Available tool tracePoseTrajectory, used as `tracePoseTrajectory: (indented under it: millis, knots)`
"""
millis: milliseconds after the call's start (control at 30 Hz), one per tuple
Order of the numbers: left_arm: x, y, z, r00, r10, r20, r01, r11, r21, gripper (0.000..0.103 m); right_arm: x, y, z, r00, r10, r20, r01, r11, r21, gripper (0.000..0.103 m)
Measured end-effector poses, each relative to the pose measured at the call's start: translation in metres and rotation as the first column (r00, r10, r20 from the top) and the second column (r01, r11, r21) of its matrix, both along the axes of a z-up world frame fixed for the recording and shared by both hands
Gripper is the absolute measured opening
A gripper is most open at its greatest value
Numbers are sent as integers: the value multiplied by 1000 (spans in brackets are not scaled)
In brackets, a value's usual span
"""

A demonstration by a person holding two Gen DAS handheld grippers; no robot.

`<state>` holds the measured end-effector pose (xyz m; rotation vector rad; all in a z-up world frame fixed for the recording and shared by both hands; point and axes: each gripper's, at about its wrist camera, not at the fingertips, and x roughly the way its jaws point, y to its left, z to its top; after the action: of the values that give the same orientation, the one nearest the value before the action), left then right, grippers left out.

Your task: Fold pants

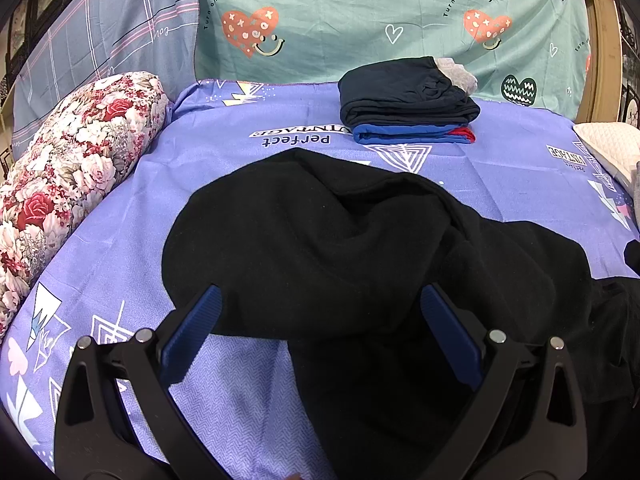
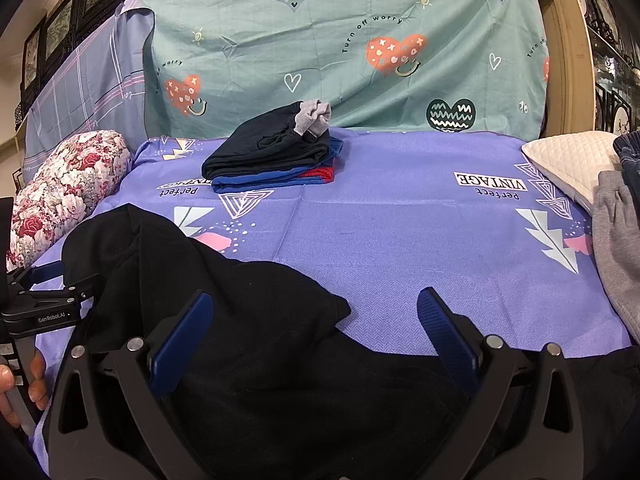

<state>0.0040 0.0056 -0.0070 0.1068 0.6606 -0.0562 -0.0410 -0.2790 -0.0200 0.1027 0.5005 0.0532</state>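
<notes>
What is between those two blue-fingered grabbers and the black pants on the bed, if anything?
Nothing visible. The black pants lie crumpled right under both open grippers, the left gripper and the right gripper, cloth already between the jaws. The folded clothes stack sits farther back on the purple sheet, out of the way.

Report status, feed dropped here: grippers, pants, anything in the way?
Left gripper open, right gripper open, both over cloth. Black pants rumpled on purple sheet, unfolded. Folded clothes stack at the back, apart from the pants.

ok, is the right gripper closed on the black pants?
No, the right gripper is open, its blue fingers spread apart over the black pants.
</notes>
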Motion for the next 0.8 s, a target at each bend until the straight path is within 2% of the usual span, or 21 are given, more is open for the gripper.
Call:
tracePoseTrajectory:
  millis: [800]
  knots:
    - [-2, -3, 2, 1000, -3, 5, 3, 1000, -3, 101, 0, 0, 1, 1000, 0, 0, 0, 1000, 0, 102]
